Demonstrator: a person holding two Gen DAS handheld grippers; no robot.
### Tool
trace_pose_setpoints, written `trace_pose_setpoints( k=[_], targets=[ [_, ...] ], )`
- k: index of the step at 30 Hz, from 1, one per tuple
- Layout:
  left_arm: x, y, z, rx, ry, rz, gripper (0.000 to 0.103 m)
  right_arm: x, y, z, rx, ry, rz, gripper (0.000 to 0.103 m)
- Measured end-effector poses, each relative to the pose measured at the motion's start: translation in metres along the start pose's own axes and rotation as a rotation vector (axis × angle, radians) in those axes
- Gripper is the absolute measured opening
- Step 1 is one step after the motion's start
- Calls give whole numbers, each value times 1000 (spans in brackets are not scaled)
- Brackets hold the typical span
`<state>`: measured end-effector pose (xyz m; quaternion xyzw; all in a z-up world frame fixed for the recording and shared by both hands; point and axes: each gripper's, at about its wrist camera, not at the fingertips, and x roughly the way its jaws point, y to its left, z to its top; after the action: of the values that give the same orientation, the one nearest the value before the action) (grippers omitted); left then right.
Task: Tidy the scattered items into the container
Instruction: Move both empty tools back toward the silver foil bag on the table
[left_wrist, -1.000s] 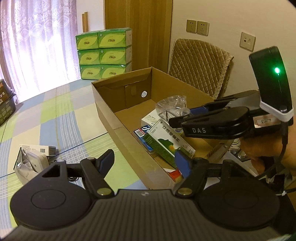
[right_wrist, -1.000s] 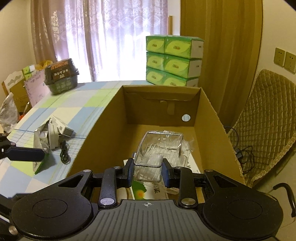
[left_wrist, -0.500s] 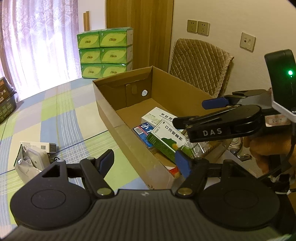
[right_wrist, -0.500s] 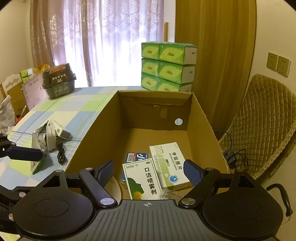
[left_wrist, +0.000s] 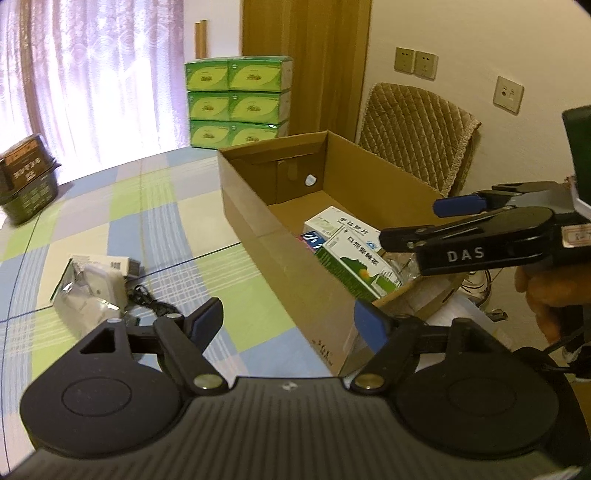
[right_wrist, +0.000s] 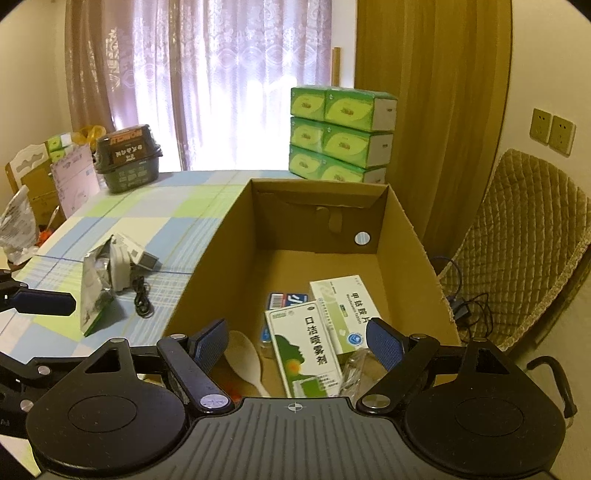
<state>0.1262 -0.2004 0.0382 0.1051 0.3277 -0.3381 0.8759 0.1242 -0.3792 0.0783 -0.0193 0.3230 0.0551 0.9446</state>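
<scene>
An open cardboard box (right_wrist: 210, 266) stands on the checked table and holds a green-and-white medicine box (right_wrist: 306, 350), a white medicine box (right_wrist: 343, 306), a wooden spoon (right_wrist: 245, 356) and a clear plastic container (right_wrist: 354, 369) at its near end. My right gripper (right_wrist: 297, 341) is open above that near end with nothing in it, seen from the side as right gripper (left_wrist: 424, 221). Left of the cardboard box (left_wrist: 258, 210), my left gripper (left_wrist: 288, 317) is open and empty. A foil pouch (left_wrist: 81, 306), a white charger (left_wrist: 105, 282) and a black cable (left_wrist: 147, 299) lie on the table.
Stacked green tissue packs (right_wrist: 340, 136) stand beyond the box. A dark basket (right_wrist: 127, 158) sits at the table's far left. A quilted chair (right_wrist: 524, 251) is to the right of the box, with cables (right_wrist: 469, 306) on the floor by it. The checked tablecloth (left_wrist: 129, 206) spreads left.
My right gripper was shut on the clear plastic container over the box; it has opened, left the container in the box's near end and drawn back. The left gripper stays open.
</scene>
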Motion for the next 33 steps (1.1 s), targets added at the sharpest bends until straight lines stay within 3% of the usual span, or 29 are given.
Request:
trace_pose_setpoints(
  k=[6, 19, 33],
  targets=[
    [-16, 13, -10, -37, -5, 27, 79, -10, 15, 1, -21, -4, 9, 87],
    [-52, 56, -44, -144, -12, 133, 101, -22, 50, 0, -78, -1, 51, 87],
    [-74, 106, -80, -217, 39, 252, 102, -22, 102, 3, -148, -9, 145, 87]
  ],
)
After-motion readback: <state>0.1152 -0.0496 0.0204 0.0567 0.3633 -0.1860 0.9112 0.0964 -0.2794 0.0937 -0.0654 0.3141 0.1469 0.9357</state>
